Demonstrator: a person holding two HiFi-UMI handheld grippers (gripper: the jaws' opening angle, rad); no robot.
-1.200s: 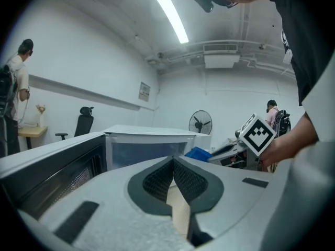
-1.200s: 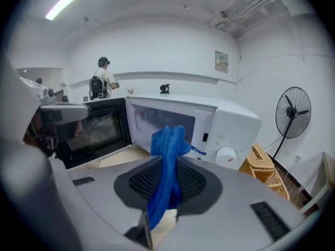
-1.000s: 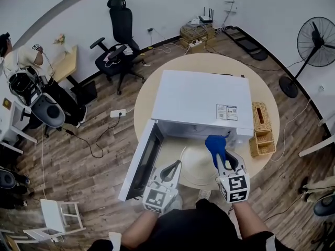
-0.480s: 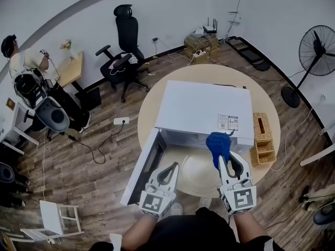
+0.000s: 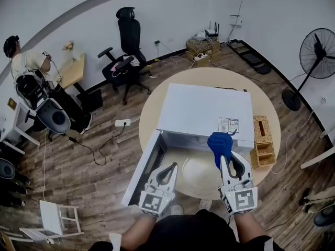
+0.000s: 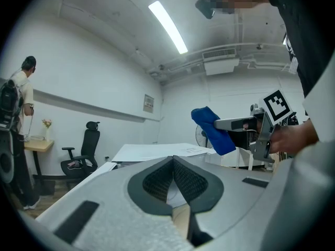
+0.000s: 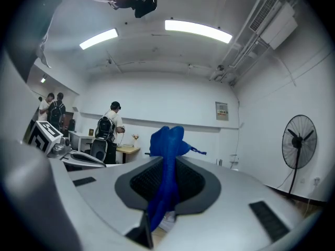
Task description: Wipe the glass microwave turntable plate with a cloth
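Cloth point(image 5: 219, 144) (blue) clamped lengthwise in right fingers point(image 7: 196, 184), pointing toward microwave point(image 5: 204, 109); left fingers point(image 6: 156, 184) closed.

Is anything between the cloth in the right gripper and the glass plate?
Nothing visible. The blue cloth, pinched in the right gripper, is held over the glass plate's far right edge. The left gripper sits at its left rim, clear of the path.

A round wooden table point(image 5: 152, 106) carries a white microwave point(image 5: 204, 109), with a wicker box point(image 5: 263, 136) just beside it.
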